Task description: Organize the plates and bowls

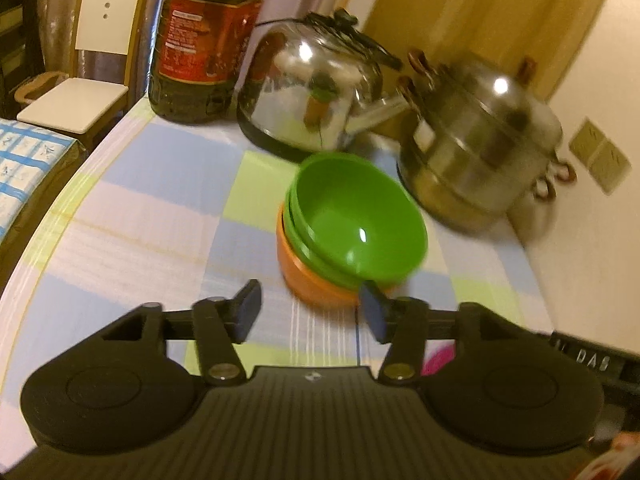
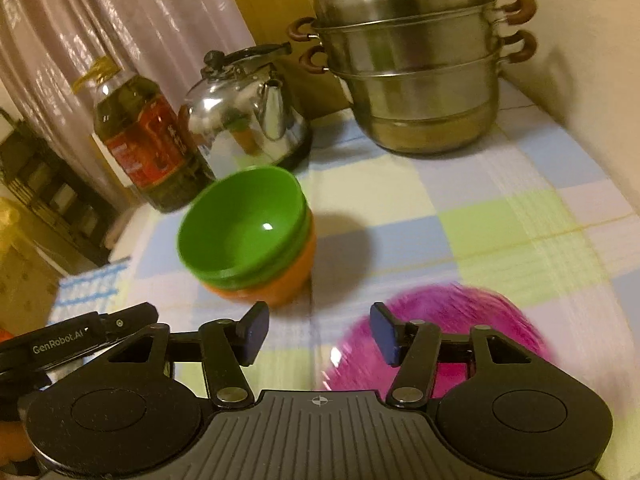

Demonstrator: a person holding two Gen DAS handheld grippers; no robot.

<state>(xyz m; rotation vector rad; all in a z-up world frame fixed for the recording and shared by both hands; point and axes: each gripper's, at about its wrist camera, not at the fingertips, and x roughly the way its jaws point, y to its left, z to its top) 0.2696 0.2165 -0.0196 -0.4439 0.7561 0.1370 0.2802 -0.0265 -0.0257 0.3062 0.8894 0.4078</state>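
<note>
Bowl stack [image 1: 352,232] is sitting on checked desk [image 1: 160,208]: 2 green bowls nested in an orange bowl [image 1: 308,280], top one tilting. Stack is lying just ahead of L gripper [image 1: 310,310]; its fingers [image 1: 250,304] are standing apart, nothing btwn them. R finger tip is overlapping stack's near edge; contact unclear. R gripper [image 2: 320,332] fingers also apart, empty. Pink plate [image 2: 460,320] is lying under R gripper, partly hidden, smeared by blur. Kettle [image 1: 316,96], steamer pot [image 1: 480,148], oil bottle [image 1: 204,40] are standing behind; bottle top cut off.
</note>
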